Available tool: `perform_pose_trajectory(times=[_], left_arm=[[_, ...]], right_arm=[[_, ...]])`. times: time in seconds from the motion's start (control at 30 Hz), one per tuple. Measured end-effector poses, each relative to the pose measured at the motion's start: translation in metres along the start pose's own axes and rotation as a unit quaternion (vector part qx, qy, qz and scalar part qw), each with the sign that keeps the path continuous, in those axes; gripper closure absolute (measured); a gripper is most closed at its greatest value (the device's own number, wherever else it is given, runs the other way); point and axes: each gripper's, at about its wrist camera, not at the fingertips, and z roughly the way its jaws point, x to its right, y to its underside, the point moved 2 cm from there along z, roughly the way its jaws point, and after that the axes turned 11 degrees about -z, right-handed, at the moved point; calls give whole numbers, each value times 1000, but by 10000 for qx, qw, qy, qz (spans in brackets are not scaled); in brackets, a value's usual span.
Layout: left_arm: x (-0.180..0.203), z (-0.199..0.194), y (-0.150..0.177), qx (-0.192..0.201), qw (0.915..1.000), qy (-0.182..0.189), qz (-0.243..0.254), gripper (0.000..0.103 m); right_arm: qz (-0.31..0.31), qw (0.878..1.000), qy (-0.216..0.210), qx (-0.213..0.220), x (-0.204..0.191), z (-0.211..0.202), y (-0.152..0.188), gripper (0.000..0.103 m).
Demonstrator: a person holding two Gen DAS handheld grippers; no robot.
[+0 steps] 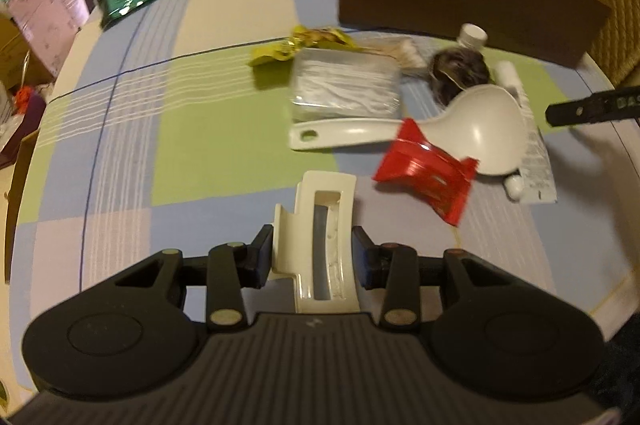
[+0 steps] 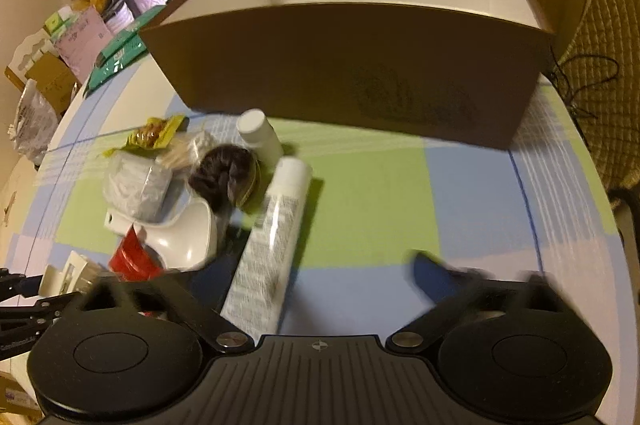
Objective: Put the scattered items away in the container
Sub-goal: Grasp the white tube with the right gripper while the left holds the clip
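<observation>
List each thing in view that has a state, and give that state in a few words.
left gripper: shut on the cream hair claw clip
right gripper: open, holding nothing
brown box: open-topped, upright
white tube: lying flat, capped
white bottle: capped
red packet: sealed, beside the white scoop

cream plastic hair claw clip (image 1: 320, 245): lower end hidden behind left gripper (image 1: 314, 261) body; in right wrist view only a sliver shows at left edge, rest behind black linkage.
right gripper (image 2: 320, 281): fingers motion-blurred, left one partly behind white printed tube (image 2: 272, 241); in left view only one tip shows, rest cut off at right edge.
brown cardboard box w/ white inside (image 2: 360, 65): floor hidden by near wall; faint print on front too blurred to read.
white tube text: too small/blurred to read.
red foil snack packet (image 1: 424, 173): blurred, label unreadable.
white plastic rice scoop (image 1: 460, 129): handle partly under red packet.
dark fuzzy ball (image 1: 460, 69): material unclear.
</observation>
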Motion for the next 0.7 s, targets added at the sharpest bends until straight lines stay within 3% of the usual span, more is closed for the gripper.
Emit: perform_pose_trajectory(times=[0.1, 0.23, 0.37, 0.53, 0.6, 0.7], left_arm=[[-6, 1, -4, 37, 9999, -91, -95, 68], [-17, 3, -12, 97, 9995, -141, -272, 68], [-25, 5, -20, 100, 9989, -103, -446, 68], [-24, 6, -26, 106, 9987, -74, -488, 68], [-22, 6, -27, 109, 9989, -61, -458, 68], [-18, 5, -28, 99, 9990, -23, -442, 68]], right_arm=[[206, 9997, -158, 32, 2, 13, -7, 32], [-9, 9997, -168, 190, -4, 22, -15, 32], [-189, 9996, -192, 129, -7, 32, -21, 52], [-430, 9989, -160, 105, -11, 41, -23, 53], [-579, 9980, -238, 97, -13, 43, -23, 67], [-857, 9962, -154, 6, -17, 41, -23, 67]])
